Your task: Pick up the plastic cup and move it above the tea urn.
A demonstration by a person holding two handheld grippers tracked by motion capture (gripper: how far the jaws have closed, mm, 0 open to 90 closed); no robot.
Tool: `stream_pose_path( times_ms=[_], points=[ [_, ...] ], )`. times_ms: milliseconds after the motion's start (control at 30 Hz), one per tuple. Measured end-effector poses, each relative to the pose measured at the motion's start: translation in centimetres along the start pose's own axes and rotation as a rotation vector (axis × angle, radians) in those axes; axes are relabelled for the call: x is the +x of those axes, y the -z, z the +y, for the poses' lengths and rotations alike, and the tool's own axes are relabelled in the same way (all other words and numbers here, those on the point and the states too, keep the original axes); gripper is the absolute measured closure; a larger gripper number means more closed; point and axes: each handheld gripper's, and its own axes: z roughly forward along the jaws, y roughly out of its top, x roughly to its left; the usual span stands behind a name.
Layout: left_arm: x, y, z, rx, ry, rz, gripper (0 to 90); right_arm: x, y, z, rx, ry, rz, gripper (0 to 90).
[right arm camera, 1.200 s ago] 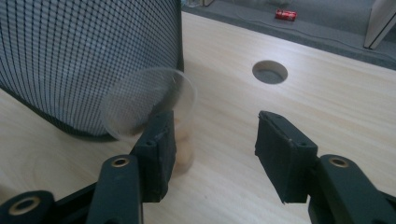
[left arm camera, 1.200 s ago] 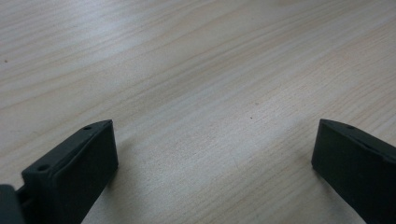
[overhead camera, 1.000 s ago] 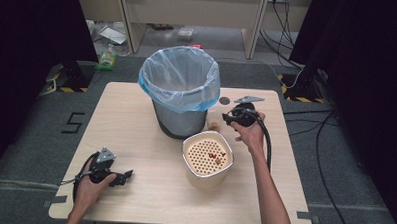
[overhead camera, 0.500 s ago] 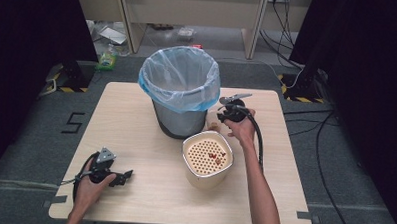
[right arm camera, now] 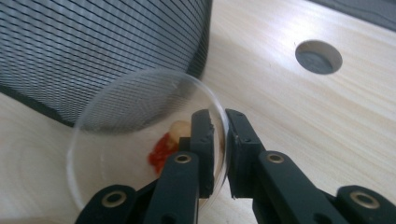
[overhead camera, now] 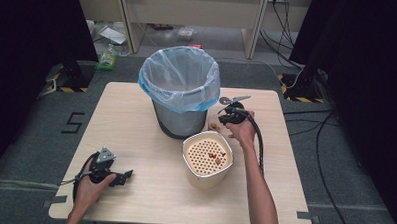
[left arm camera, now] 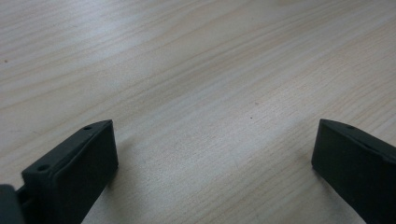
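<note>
With my right gripper (right arm camera: 219, 154) clamped on the clear dish's (right arm camera: 140, 140) rim at its four o'clock — scraps inside, bin (overhead camera: 179, 94) beside it — my left gripper (left arm camera: 210, 154) idles wide open.

A lab recording bay — black curtains (overhead camera: 33, 46), floor cables (overhead camera: 331, 121), hazard-tape markings (overhead camera: 62, 88).

1 bin (overhead camera: 179, 99); 1 strainer (overhead camera: 207, 157); 1 dish (right arm camera: 140, 135)

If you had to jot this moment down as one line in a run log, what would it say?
right gripper: jaws just closed, shut on rim of clear dish holding food scraps | left gripper: open, idle on table | bin: beside dish
</note>
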Motion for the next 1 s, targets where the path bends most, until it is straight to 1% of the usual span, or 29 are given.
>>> stream_pose_path(
  times_ms=[33, 67, 100, 133, 167, 267, 300, 333, 367, 400, 500, 600, 700, 733, 767, 867, 933, 967, 1000],
  points=[
    [0.0, 0.0, 0.0, 0.0, 0.0, 0.0, 0.0, 0.0, 0.0, 0.0, 0.0, 0.0, 0.0, 85.9],
    [0.0, 0.0, 0.0, 0.001, 0.0, 0.0, 0.0, 0.0, 0.3, 0.0, -0.007, 0.009, -0.012, 86.6],
    [0.0, 0.0, 0.0, 0.001, 0.0, 0.0, 0.0, 0.0, 0.6, -0.1, -0.01, 0.03, -0.036, 86.6],
    [0.0, 0.0, 0.0, 0.001, 0.0, 0.0, 0.0, -0.1, 1.0, -0.1, -0.017, 0.033, -0.038, 86.6],
    [0.0, 0.0, 0.0, 0.0, 0.0, 0.0, 0.0, -0.3, 1.7, -0.3, -0.055, 0.028, -0.048, 86.6],
    [0.0, 0.0, 0.0, 0.001, 0.0, 0.0, 0.0, -0.5, 2.9, -0.8, -0.099, 0.039, -0.084, 86.7],
    [0.0, 0.0, 0.0, 0.001, 0.0, 0.0, 0.0, -0.6, 3.4, -0.9, -0.118, 0.038, -0.09, 86.6],
    [0.0, 0.0, 0.0, 0.001, 0.0, 0.0, 0.0, -0.6, 3.4, -0.9, -0.118, 0.038, -0.09, 86.6],
    [0.0, 0.0, 0.0, 0.0, 0.0, 0.0, 0.0, -0.6, 3.8, -1.1, -0.134, 0.041, -0.099, 86.6],
    [0.0, 0.0, 0.0, 0.001, 0.0, 0.0, 0.0, -0.5, 4.2, -1.3, -0.151, 0.043, -0.105, 86.6],
    [0.0, 0.0, 0.0, 0.0, 0.001, 0.0, 0.0, -0.2, 5.5, -2.0, -0.194, 0.063, -0.143, 86.6],
    [0.0, 0.0, 0.0, 0.001, 0.0, 0.0, 0.0, 0.1, 6.4, -2.5, -0.215, 0.074, -0.161, 86.6],
    [0.0, 0.0, 0.0, 0.0, 0.0, 0.001, 0.0, 0.3, 7.3, -2.9, -0.229, 0.09, -0.198, 86.6],
    [0.0, 0.0, 0.0, 0.0, 0.0, 0.001, 0.0, 0.2, 7.7, -3.2, -0.242, 0.09, -0.219, 86.6],
    [0.0, 0.0, 0.0, 0.0, 0.0, 0.0, 0.0, 0.2, 7.7, -3.2, -0.242, 0.09, -0.219, 86.6],
    [0.0, 0.0, 0.0, -0.001, 0.002, 0.0, 0.0, 0.2, 8.2, -3.8, -0.266, 0.085, -0.243, 86.6],
    [0.0, 0.0, 0.0, 0.0, 0.001, 0.001, 0.0, 0.4, 8.5, -3.9, -0.253, 0.103, -0.265, 86.7],
    [0.0, 0.0, 0.0, 0.0, 0.001, 0.001, 0.0, 0.6, 9.1, -3.9, -0.266, 0.115, -0.274, 86.6],
    [0.0, 0.0, 0.0, 0.0, 0.001, 0.001, 0.0, 0.6, 9.1, -3.9, -0.266, 0.115, -0.274, 86.6]
  ],
)
